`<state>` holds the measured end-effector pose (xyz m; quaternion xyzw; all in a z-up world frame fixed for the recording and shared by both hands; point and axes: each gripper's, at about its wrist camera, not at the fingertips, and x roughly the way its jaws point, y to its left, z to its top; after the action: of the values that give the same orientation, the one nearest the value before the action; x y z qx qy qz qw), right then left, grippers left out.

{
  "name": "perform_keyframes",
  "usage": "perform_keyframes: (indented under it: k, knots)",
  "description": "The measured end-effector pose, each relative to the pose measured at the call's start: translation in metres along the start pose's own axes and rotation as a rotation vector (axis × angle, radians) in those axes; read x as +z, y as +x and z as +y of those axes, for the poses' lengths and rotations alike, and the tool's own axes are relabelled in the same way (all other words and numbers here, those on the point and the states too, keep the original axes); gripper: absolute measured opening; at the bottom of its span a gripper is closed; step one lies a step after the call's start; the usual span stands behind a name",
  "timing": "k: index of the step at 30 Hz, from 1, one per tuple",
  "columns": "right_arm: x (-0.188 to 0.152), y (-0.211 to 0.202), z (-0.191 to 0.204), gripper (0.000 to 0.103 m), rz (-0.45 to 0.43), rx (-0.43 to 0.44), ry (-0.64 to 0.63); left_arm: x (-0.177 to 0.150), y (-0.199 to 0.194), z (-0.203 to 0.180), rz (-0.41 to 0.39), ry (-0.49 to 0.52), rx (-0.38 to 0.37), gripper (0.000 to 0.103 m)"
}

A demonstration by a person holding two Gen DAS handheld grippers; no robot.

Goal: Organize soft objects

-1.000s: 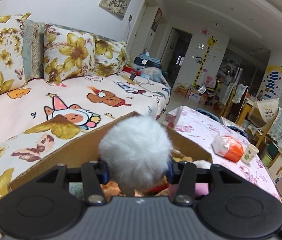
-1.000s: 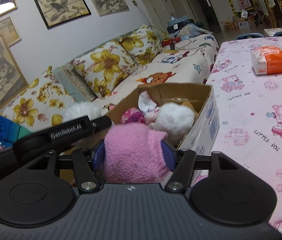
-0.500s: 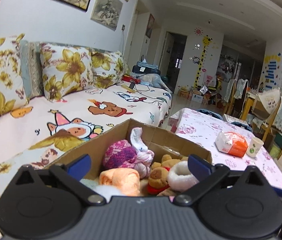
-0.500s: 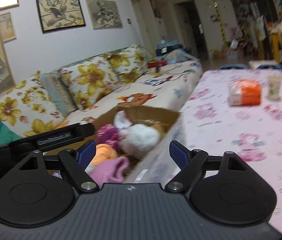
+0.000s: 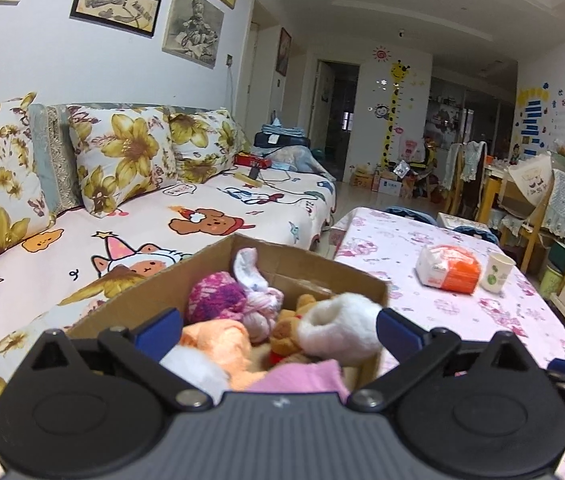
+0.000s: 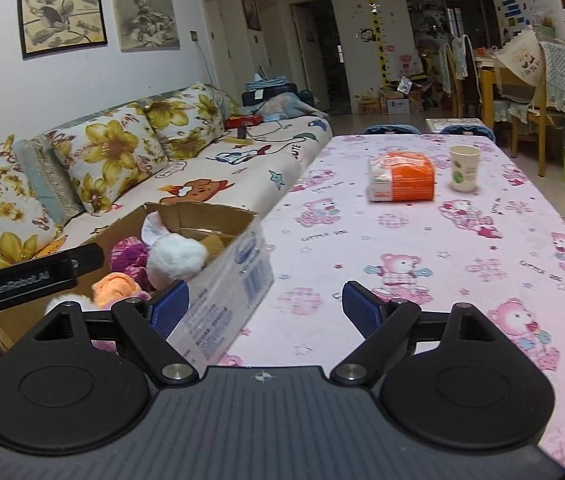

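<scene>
With my left gripper (image 5: 278,330) and right gripper (image 6: 265,307) both spread wide and holding nothing, the soft toys (image 5: 338,328) sit heaped inside the cardboard box (image 6: 218,304) at the tabletop (image 6: 402,240) edge, gathered there so they stay corralled.

You are looking at a table (image 6: 422,240) wearing a pink cloth with little bears on it. A cardboard box (image 6: 218,276) is sitting on the table's left edge, right beside the sofa. Far behind the box, an orange and white packet (image 6: 400,176) is lying on the cloth. A paper cup (image 6: 463,168) is standing just beside that packet, on its right.
</scene>
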<state>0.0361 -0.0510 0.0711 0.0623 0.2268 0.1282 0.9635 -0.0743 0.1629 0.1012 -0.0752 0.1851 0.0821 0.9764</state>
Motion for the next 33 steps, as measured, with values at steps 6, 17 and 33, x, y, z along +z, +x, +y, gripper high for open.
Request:
perform_keyframes:
  k: [6, 17, 33]
  knots:
    - [0.001, -0.020, -0.005, 0.103, -0.009, -0.013, 0.016, 0.000, -0.031, -0.020, -0.013, 0.036, -0.003, 0.102]
    - [-0.005, -0.065, 0.001, 0.103, -0.025, -0.006, 0.001, -0.002, -0.085, -0.025, 0.008, 0.055, 0.033, 0.102]
    - [-0.009, -0.115, 0.023, 0.103, -0.047, 0.052, -0.022, 0.006, -0.162, -0.008, -0.069, 0.079, 0.067, 0.102]
